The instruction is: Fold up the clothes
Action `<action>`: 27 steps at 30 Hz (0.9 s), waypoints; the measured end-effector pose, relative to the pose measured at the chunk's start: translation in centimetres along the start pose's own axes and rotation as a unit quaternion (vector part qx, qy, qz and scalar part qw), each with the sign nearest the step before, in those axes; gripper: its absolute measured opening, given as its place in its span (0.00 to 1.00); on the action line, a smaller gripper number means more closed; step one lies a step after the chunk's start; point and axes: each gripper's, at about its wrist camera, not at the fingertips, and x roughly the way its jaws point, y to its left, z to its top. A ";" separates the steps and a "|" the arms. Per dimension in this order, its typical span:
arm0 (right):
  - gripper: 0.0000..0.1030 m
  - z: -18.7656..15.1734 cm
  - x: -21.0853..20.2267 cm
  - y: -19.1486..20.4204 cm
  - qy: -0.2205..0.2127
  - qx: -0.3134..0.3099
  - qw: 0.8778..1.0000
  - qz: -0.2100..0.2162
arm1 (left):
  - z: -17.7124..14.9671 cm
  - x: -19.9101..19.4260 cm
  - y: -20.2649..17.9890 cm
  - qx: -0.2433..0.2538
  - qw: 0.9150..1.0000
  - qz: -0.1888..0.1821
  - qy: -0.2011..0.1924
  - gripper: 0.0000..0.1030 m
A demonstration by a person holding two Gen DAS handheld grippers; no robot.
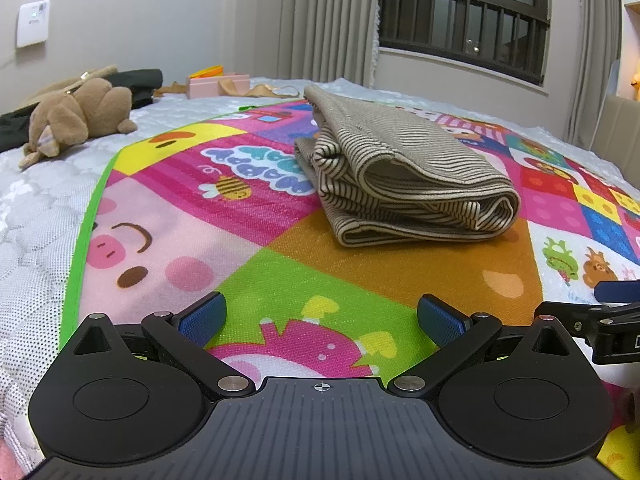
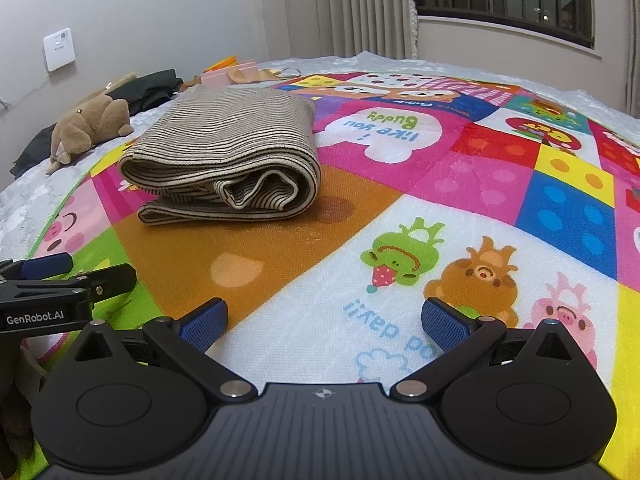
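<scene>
A plain pale wall [image 1: 120, 8] is seen at the left, with a white wall unit [image 1: 33, 23] mounted on it, a small light lit on its face. Beige pleated curtains [image 1: 328, 20] are drawn aside beside a dark window [image 1: 464, 16], barred by a black railing. Night is shown through the glass; the room is lit from indoors. A bed [image 1: 36, 216] under a white quilted cover is spread with a bright cartoon play mat [image 2: 460, 184]. A padded beige headboard [image 1: 618, 128] is glimpsed at far right.
</scene>
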 end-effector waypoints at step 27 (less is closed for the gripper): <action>1.00 0.1 0.3 0.6 0.009 -0.011 1.000 -0.021 | -0.3 -0.6 0.4 -0.010 1.000 -0.017 -0.011 1.00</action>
